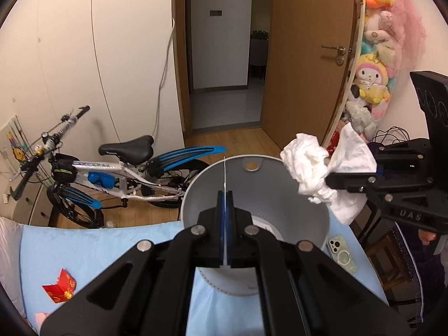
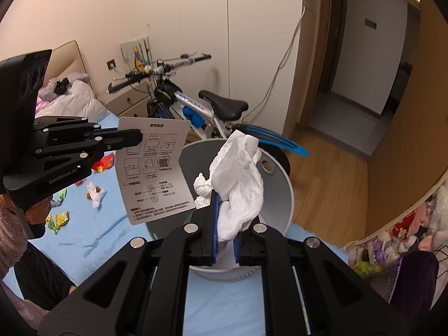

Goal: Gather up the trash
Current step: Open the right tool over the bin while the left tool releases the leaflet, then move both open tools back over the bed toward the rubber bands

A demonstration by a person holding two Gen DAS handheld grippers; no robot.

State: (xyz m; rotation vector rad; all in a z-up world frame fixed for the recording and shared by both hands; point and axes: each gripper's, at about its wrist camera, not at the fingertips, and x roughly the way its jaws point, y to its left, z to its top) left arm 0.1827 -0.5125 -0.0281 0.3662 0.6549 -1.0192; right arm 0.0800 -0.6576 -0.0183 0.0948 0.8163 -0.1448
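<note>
left gripper (image 1: 224,221) jaws pinch card (image 2: 156,168) | right gripper (image 2: 224,232) jaws clamp tissue (image 2: 240,184) over bin (image 2: 280,196)

A white crumpled tissue (image 2: 238,184) was shown above a pale grey bin (image 2: 280,196). A grey card (image 2: 156,168) was printed with black diagrams and text. The bed sheet (image 2: 92,224) was light blue, scattered with red (image 2: 105,162) and yellow-green wrappers (image 2: 60,219). The bicycle (image 1: 117,173) was seen as white with blue mudguards and a black saddle. Black grippers carried blue pads.
</note>
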